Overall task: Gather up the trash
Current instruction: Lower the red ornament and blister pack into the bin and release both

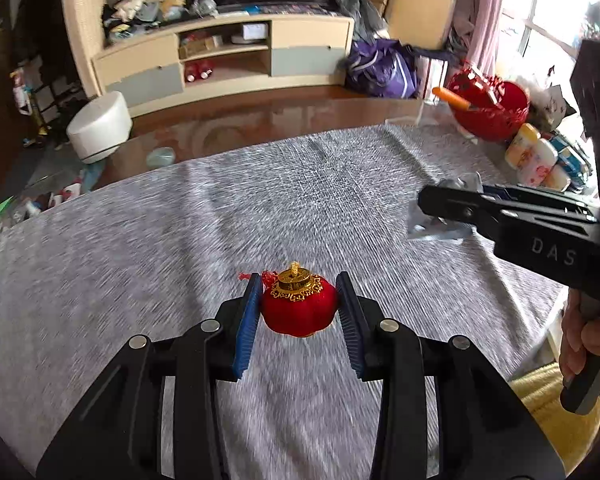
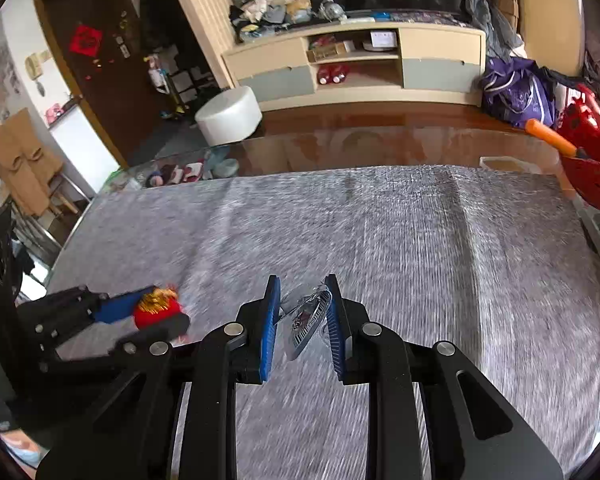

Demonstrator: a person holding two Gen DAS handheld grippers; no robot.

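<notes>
Grey cloth [image 1: 260, 208] fills the view, streaked with blur, spread over a glossy brown table [image 1: 260, 120]. At one o'clock in the left wrist view a red basket [image 1: 496, 108] sits on the far corner of the table, an orange stick [image 1: 452, 98] poking out of it toward ten o'clock.

Left gripper [image 1: 299, 312] at six o'clock, jaws partly closed, blue pads pressing both sides of the lantern [image 1: 299, 310]. It sits dead centre between the fingers, clear of the cloth. Round, red, velvety body; a gold filigree collar and gold knob on top; a bit of red cord trailing off toward ten o'clock beside the left pad.

Right gripper [image 2: 303, 316] at six o'clock in its own view, jaws nearly together, clamped on the wrapper [image 2: 306, 320]. That is thin, crumpled clear plastic with a silvery edge and a dark printed patch, standing on edge between the pads. From the left wrist view the same gripper [image 1: 424, 200] comes in from three o'clock, a hand [image 1: 588, 340] on its grip at four o'clock, the wrapper [image 1: 440, 232] hanging silvery below its tip.

From the right wrist view the left gripper [image 2: 156, 312] with the lantern [image 2: 156, 310] shows at nine o'clock, well apart from the wrapper.
</notes>
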